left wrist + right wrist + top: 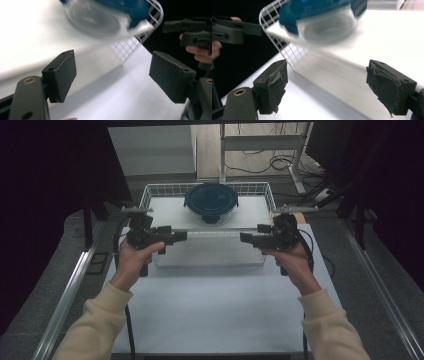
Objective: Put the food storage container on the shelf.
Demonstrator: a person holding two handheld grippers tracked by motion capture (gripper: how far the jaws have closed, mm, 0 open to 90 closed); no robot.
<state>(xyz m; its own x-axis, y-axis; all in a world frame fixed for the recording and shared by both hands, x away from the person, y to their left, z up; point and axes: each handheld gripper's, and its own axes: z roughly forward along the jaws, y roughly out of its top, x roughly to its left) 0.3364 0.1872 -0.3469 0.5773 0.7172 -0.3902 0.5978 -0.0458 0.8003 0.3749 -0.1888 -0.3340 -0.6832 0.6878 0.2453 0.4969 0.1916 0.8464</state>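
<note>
My left gripper and right gripper face each other, fingers apart and empty, reaching for the blue-lidded round glass container in the white wire basket; next, clamp its sides

The container has a clear, glossy body that looks like glass or hard plastic, and its lid is dark blue plastic with a smooth, slightly shiny face. The basket is thin white coated wire. The table has a matt, pale, smooth top. The left claw has matt black pads, smooth and whole. The pads of the right claw are matt black too, but frayed and torn at the edges. The sleeves are soft cream cloth.
</note>
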